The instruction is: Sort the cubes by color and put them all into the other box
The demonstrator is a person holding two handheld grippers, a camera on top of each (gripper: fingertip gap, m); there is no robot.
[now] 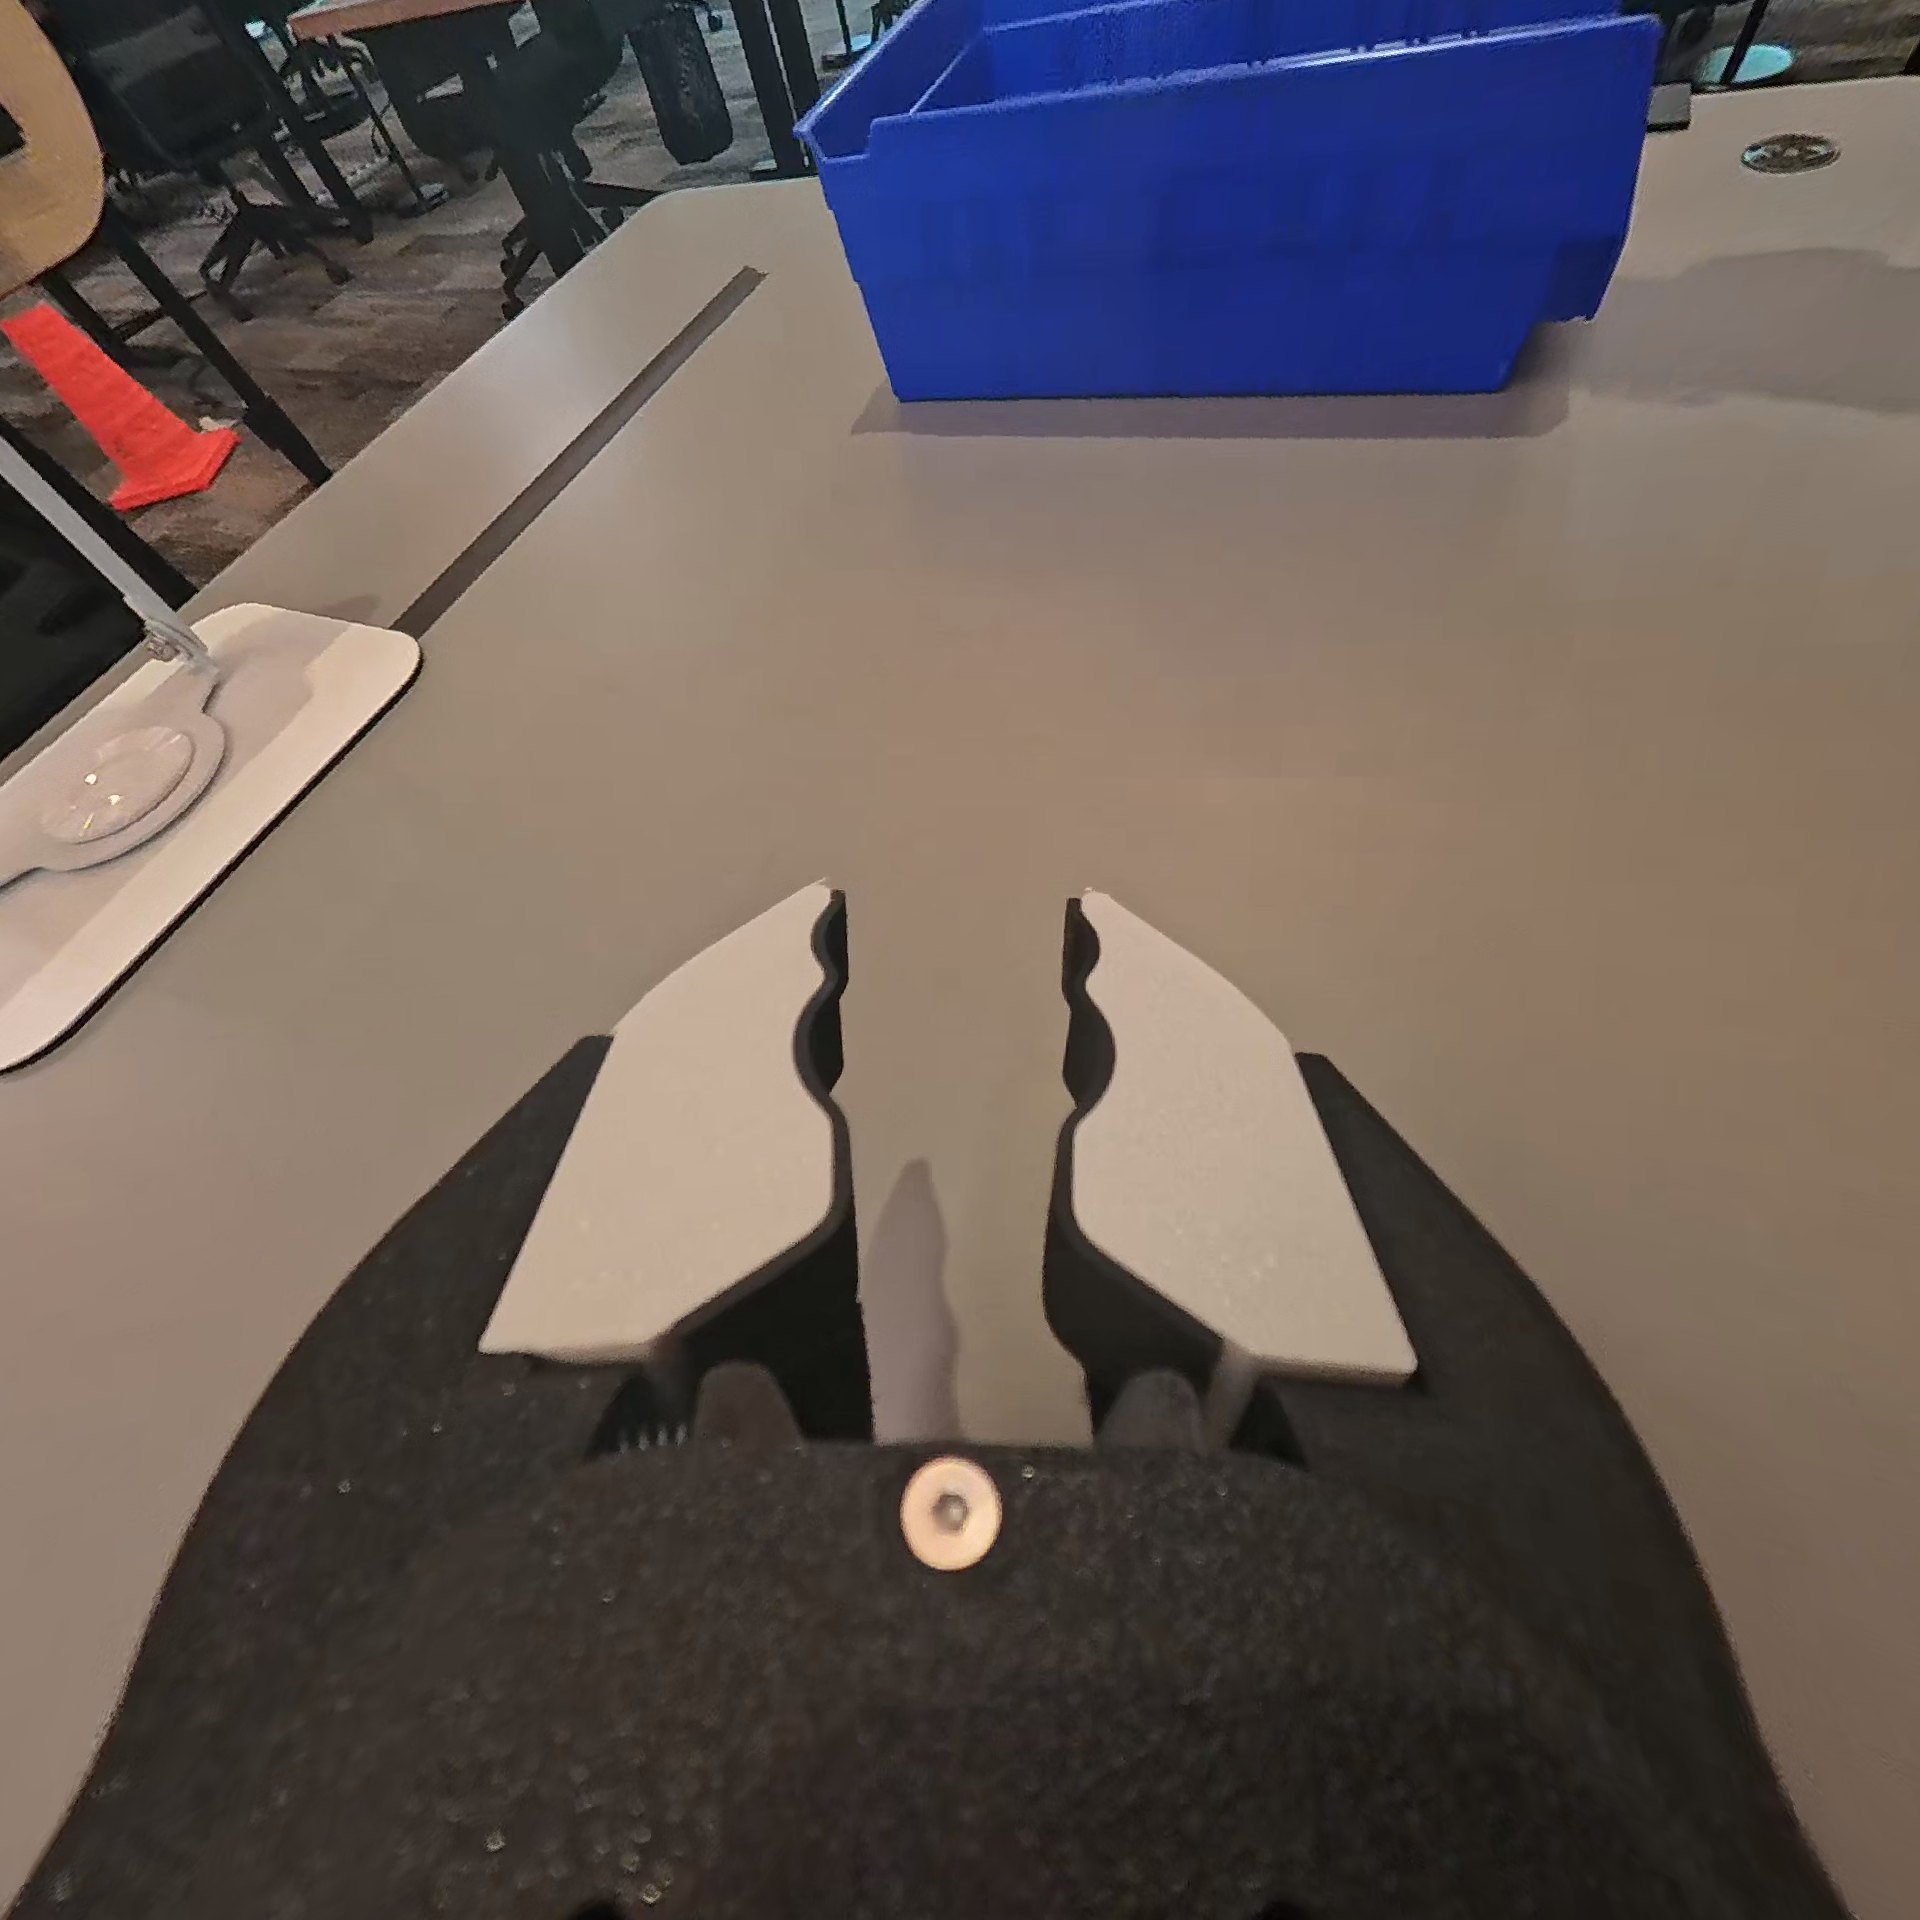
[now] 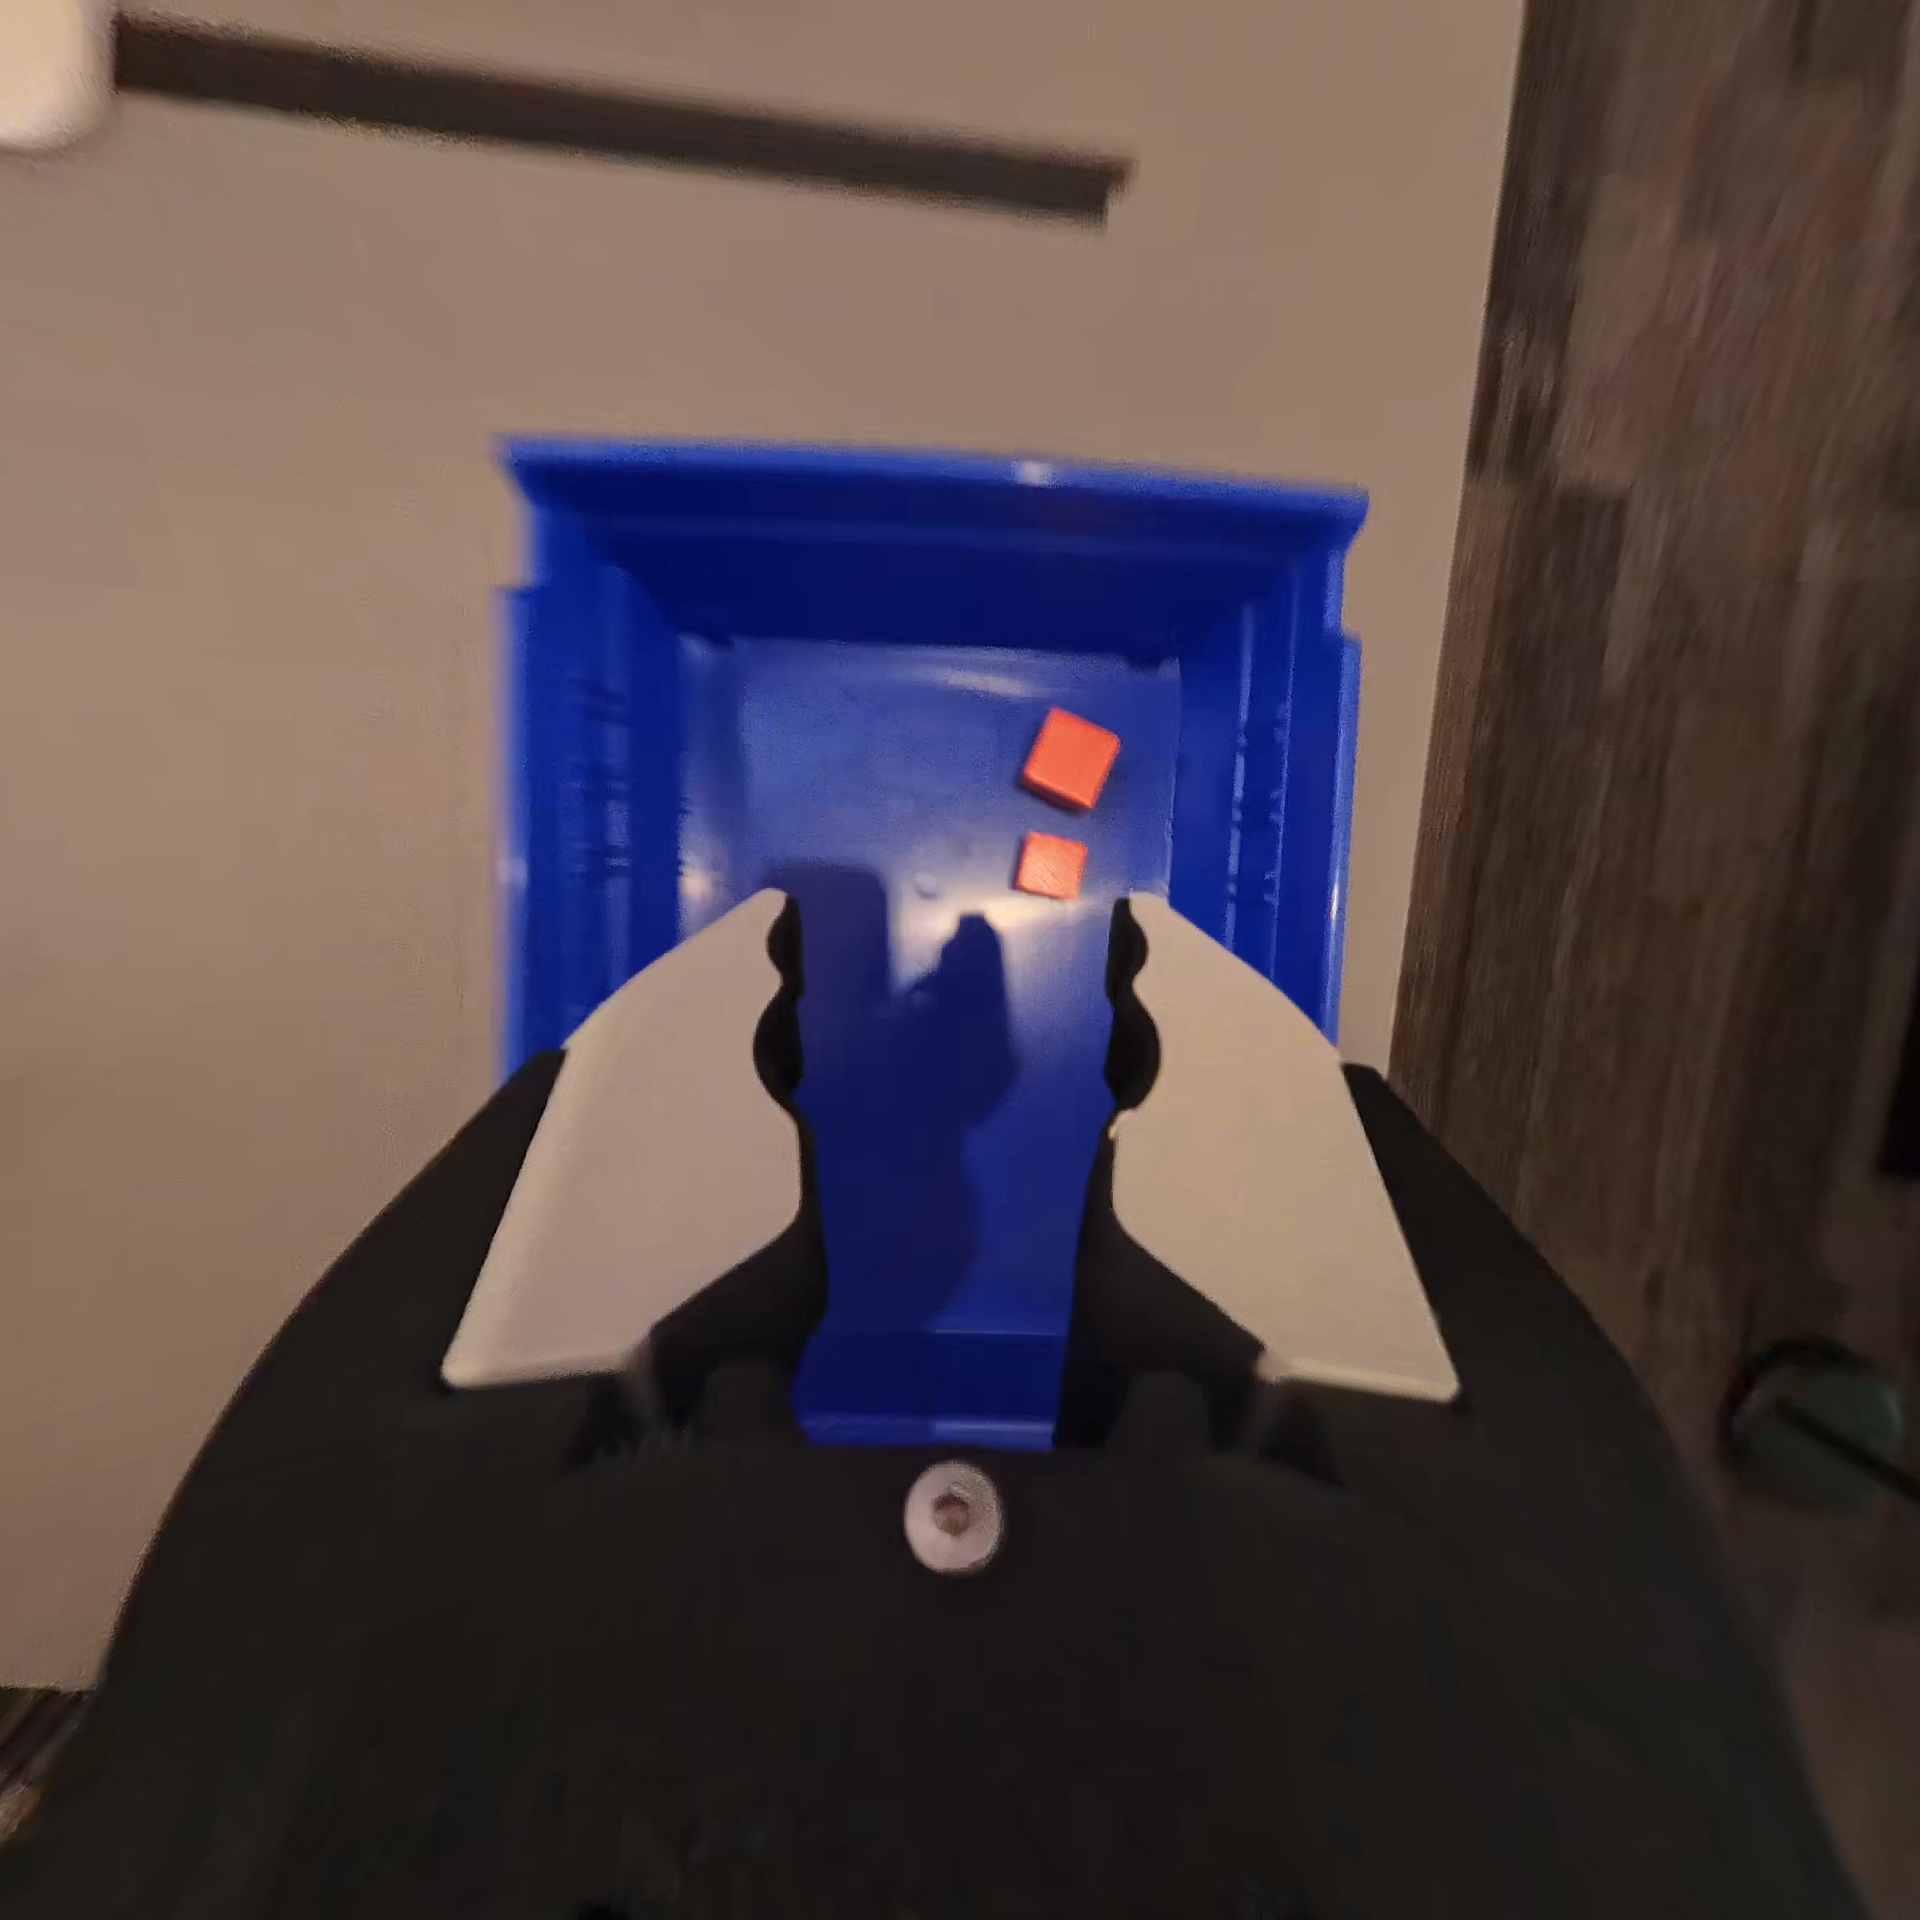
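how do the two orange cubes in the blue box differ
The farther orange cube looks larger and sits turned at an angle; the nearer orange cube looks smaller and lies squarer to the walls. The nearer one lies just beyond the tips of the open right gripper; the farther one is deeper in. Both rest apart on the floor of the blue box, near its right wall.

Bare bench (image 1: 1039, 675) lies ahead up to the blue box (image 1: 1226, 260). The other box (image 2: 582, 779) stands open-topped, two orange cubes (image 2: 1070, 756) near its right wall.

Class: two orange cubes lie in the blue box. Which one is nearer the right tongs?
The smaller-looking orange cube, just beyond the right-hand fingertip; the other orange cube lies farther off.
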